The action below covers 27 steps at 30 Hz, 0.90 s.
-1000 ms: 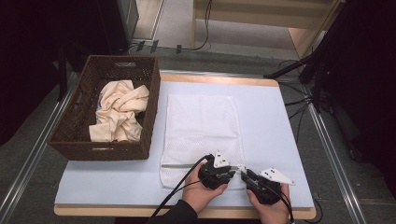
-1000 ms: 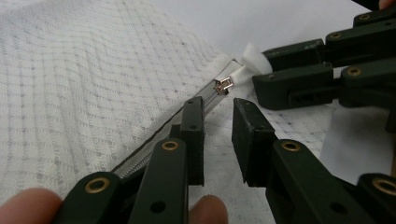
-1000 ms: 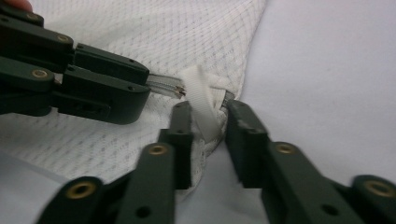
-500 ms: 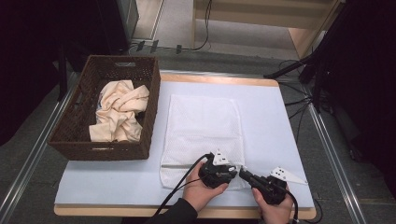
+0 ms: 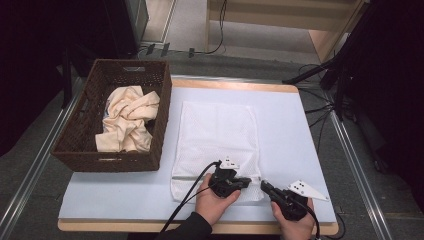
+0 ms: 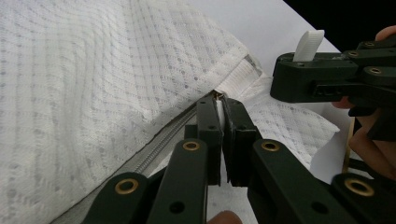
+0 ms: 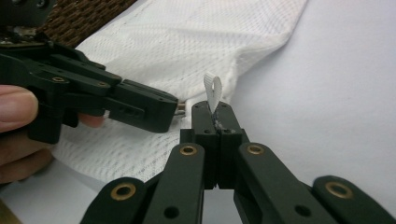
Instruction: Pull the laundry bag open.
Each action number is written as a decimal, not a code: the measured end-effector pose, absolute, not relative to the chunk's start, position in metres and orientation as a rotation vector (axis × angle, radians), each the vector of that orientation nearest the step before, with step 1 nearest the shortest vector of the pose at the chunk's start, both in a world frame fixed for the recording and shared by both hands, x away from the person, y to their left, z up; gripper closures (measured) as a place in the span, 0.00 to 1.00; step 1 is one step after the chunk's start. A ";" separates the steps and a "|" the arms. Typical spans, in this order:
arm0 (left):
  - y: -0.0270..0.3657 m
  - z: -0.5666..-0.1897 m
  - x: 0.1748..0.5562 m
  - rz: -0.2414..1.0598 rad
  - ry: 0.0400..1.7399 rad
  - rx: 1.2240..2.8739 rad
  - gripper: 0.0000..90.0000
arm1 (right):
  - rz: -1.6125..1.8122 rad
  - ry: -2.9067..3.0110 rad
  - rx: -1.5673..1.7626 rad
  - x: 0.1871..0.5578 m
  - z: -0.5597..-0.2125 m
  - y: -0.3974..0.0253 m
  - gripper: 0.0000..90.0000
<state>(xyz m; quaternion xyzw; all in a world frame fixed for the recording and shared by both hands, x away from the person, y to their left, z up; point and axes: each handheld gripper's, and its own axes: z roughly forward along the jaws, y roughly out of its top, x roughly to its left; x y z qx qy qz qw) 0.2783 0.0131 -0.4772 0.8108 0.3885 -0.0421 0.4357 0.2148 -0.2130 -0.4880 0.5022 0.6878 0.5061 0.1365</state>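
Note:
A white mesh laundry bag [image 5: 215, 135] lies flat on the table, its zipper [image 6: 163, 140] running along the near end. At the zipper's right end my left gripper [image 5: 247, 181] [image 6: 222, 105] is shut on the bag's edge. My right gripper [image 5: 263, 185] [image 7: 215, 116] sits just right of it, shut on a small white ribbon loop [image 7: 212, 91] that sticks up between its jaws. The two grippers' tips are almost touching. The right gripper [image 6: 322, 77] and the loop [image 6: 310, 44] also appear in the left gripper view, and the left gripper [image 7: 140, 109] in the right gripper view.
A dark wicker basket [image 5: 162, 110] at the left holds a crumpled cream cloth [image 5: 125, 120]. The pale blue table top [image 5: 290, 130] has open room right of the bag. Its near edge lies just under the hands [image 5: 215, 202].
My right gripper has slid a little to the right and toward the near edge, opening a small gap from the left gripper. The left gripper has barely moved.

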 end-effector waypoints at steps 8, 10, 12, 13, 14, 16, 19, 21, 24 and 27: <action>0.013 -0.477 0.272 -0.063 0.911 2.023 0.97 | 1.484 1.956 1.504 0.218 -0.489 -0.215 0.77; 0.013 -0.477 0.271 -0.057 0.904 2.022 0.97 | 1.540 1.937 1.540 0.225 -0.490 -0.215 0.73; 0.014 -0.477 0.271 -0.058 0.903 2.020 0.97 | 1.553 1.941 1.581 0.231 -0.492 -0.215 0.76; 0.014 -0.477 0.271 -0.058 0.903 2.020 0.97 | 1.553 1.941 1.581 0.231 -0.492 -0.215 0.76; 0.014 -0.477 0.271 -0.059 0.903 2.019 0.97 | 1.612 1.948 1.645 0.235 -0.494 -0.216 0.82; 0.014 -0.478 0.271 -0.058 0.904 2.020 0.97 | 1.647 1.956 1.660 0.237 -0.495 -0.217 0.89; 0.013 -0.479 0.272 -0.069 0.917 2.024 0.97 | 1.650 1.959 1.638 0.235 -0.493 -0.217 0.97; 0.013 -0.478 0.271 -0.073 0.929 2.022 0.97 | 1.626 1.960 1.613 0.233 -0.491 -0.217 0.98; 0.013 -0.478 0.270 -0.066 0.937 2.025 0.98 | 1.586 1.964 1.565 0.231 -0.489 -0.214 0.99; 0.015 -0.479 0.271 -0.096 0.955 2.011 0.98 | 1.573 1.961 1.552 0.230 -0.488 -0.213 0.99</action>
